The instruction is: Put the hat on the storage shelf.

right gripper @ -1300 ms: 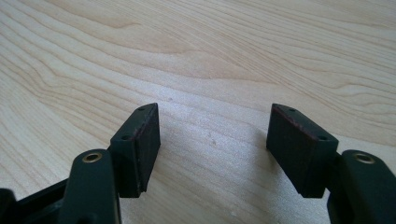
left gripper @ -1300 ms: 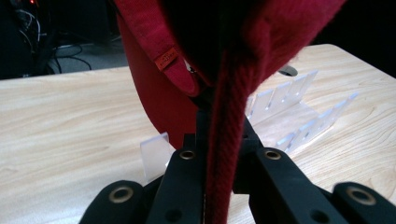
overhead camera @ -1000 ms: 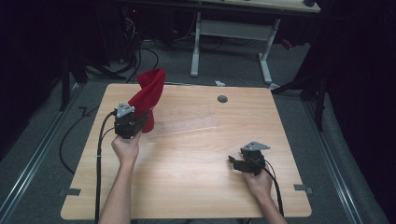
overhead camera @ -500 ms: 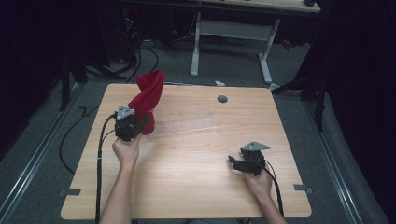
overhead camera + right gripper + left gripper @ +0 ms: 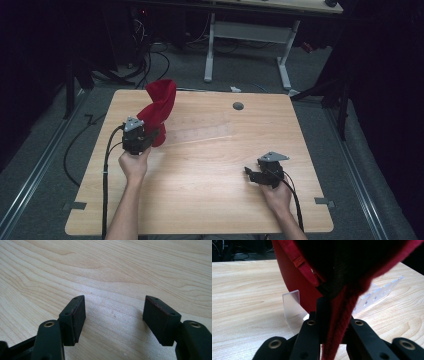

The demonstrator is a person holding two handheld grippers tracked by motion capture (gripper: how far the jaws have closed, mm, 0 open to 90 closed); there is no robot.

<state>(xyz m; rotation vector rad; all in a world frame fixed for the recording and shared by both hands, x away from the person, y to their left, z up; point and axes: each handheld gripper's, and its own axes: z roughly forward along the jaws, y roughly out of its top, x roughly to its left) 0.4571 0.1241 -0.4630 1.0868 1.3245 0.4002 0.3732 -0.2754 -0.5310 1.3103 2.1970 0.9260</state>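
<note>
Holding a red cloth (image 5: 159,111) up over the table's (image 5: 210,200) far-left part, the left gripper (image 5: 146,141) has its jaws clamped on the hem. A clear acrylic stand (image 5: 291,303), I think, sits just behind. The right gripper (image 5: 251,175) rests near the right edge, jaws apart.

- In the left gripper view the red cloth (image 5: 352,270) runs off the top and right edges, so its full shape can't be seen.
- The cloth covers the left gripper's (image 5: 332,322) pads where it is pinched.
- A clear plastic stand (image 5: 292,303) sits partly behind the cloth; its middle is hidden.
- From the high view that stand is a faint sheen on the table (image 5: 200,210).
- The person's forearms are cut off at the bottom edge.
</note>
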